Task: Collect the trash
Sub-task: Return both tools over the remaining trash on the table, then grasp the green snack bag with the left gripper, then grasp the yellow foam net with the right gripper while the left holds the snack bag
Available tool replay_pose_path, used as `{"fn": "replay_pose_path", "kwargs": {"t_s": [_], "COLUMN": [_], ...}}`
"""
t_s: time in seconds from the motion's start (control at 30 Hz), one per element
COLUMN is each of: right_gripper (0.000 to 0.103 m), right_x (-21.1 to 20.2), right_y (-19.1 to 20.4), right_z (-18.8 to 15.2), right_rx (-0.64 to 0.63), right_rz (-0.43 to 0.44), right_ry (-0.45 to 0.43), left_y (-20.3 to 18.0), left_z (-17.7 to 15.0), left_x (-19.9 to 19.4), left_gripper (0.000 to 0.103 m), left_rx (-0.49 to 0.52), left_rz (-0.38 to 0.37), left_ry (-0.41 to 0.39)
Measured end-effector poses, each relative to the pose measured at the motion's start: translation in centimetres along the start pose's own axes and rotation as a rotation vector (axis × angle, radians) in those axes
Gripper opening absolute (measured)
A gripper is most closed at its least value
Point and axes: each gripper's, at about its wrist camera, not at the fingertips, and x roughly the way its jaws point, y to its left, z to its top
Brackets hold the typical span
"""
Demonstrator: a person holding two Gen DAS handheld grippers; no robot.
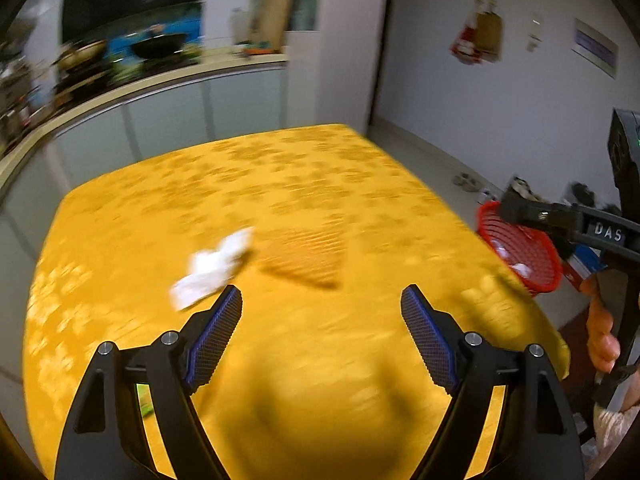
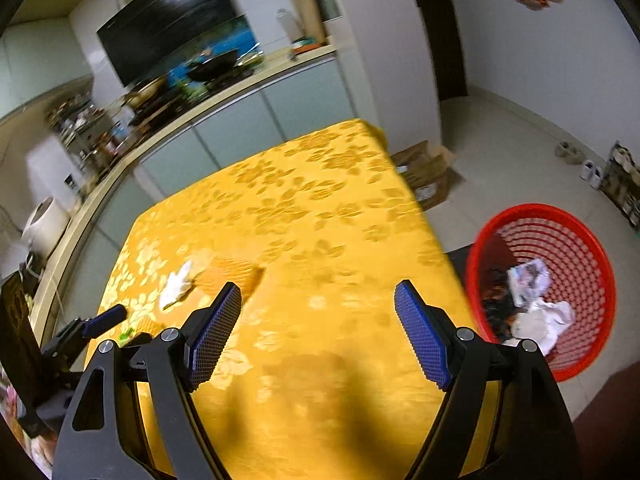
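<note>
A kitchen with a long counter backs a tabletop under a yellow floral cloth, where one crumpled white paper tissue lies at about eleven o'clock just beyond the left gripper, its long axis slanting toward one o'clock. One flat orange woven mat sits beside it. The left gripper is nearer than the right gripper; both gape wide, holding nothing, and one red plastic mesh basket on the floor at three o'clock already holds trash.
</note>
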Motion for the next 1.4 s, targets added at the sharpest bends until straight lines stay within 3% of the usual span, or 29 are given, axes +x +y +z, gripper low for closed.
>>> {"fn": "replay_pose_path", "kwargs": {"t_s": [0.27, 0.4, 0.67, 0.8, 1.03, 1.27, 1.4], "right_gripper": [0.076, 0.076, 0.076, 0.076, 0.076, 0.076, 0.076], "right_x": [2.4, 3.5, 5.9, 7.3, 9.5, 11.2, 12.2], "right_y": [3.3, 5.3, 9.5, 11.8, 14.6, 16.1, 17.6], "right_z": [-0.2, -0.5, -2.0, -3.0, -4.3, -5.2, -5.8], "right_rx": [-0.06, -0.107, -0.193, -0.236, -0.273, -0.296, -0.314], "right_rz": [0.03, 0.043, 0.09, 0.127, 0.153, 0.173, 0.209], "right_ry": [0.052, 0.073, 0.149, 0.193, 0.248, 0.295, 0.32], "left_y": [8.7, 10.8, 13.6, 14.7, 14.6, 13.9, 14.5], "left_z": [-2.9, -4.3, -6.1, -6.3, -6.4, -6.7, -7.2], "left_x": [-4.4, -5.5, -3.2, -1.0, 1.9, 1.9, 0.9], "left_gripper": [0.079, 0.079, 0.079, 0.077, 0.056, 0.036, 0.035], "left_rx": [-0.117, -0.131, -0.175, -0.219, -0.238, -0.214, -0.238], "left_rz": [0.165, 0.193, 0.187, 0.116, 0.027, -0.001, 0.016], "left_ry": [-0.01, -0.01, 0.034, 0.071, 0.124, 0.118, 0.105]}}
